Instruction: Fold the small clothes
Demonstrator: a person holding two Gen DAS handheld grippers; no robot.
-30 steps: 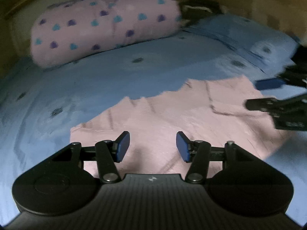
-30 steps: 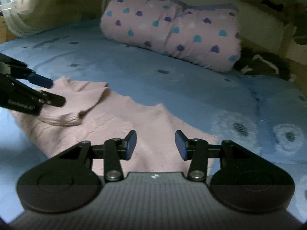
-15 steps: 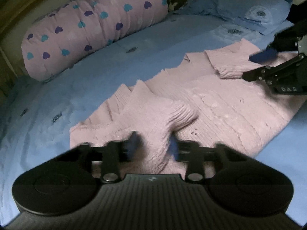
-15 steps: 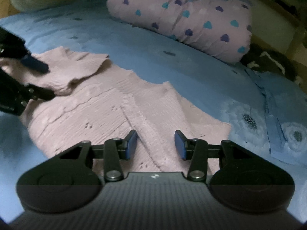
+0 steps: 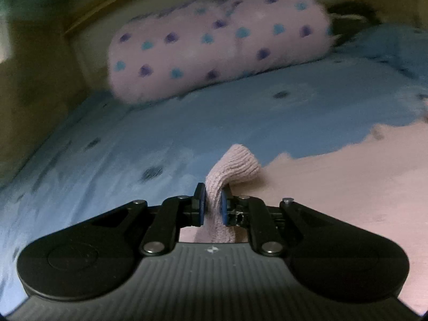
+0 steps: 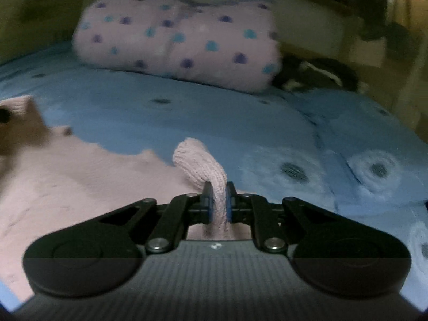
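In the left wrist view the left claw (image 5: 213, 204) sits at lower centre, its blue pads nearly together and pinching a fold of the pink knit (image 5: 347, 187). The gripped fold rises between the pads as a ribbed hump just above the claw, leaning right, while the rest of the knit spreads flat over the right half of the frame on the blue sheet (image 5: 133, 139), running out past the right and lower right edges. In the right wrist view the right claw (image 6: 219, 207) is likewise at lower centre, narrowed onto a second fold of the knit (image 6: 80, 182); that fold curls up and to the left above the pads, and the flat part lies across the lower left of the frame, cut off by the left edge. Behind both claws, in the upper part of each frame, lies a pink bolster (image 5: 219, 40) with blue and purple spots. Both pictures are blurred, so the knit's outline and which part of the garment each claw holds cannot be told. At the far left edge of the right wrist view a dark shape beside a raised bit of pink knit is too smeared to identify. A dark bundle (image 6: 318, 75) to the right of the bolster is also unclear.
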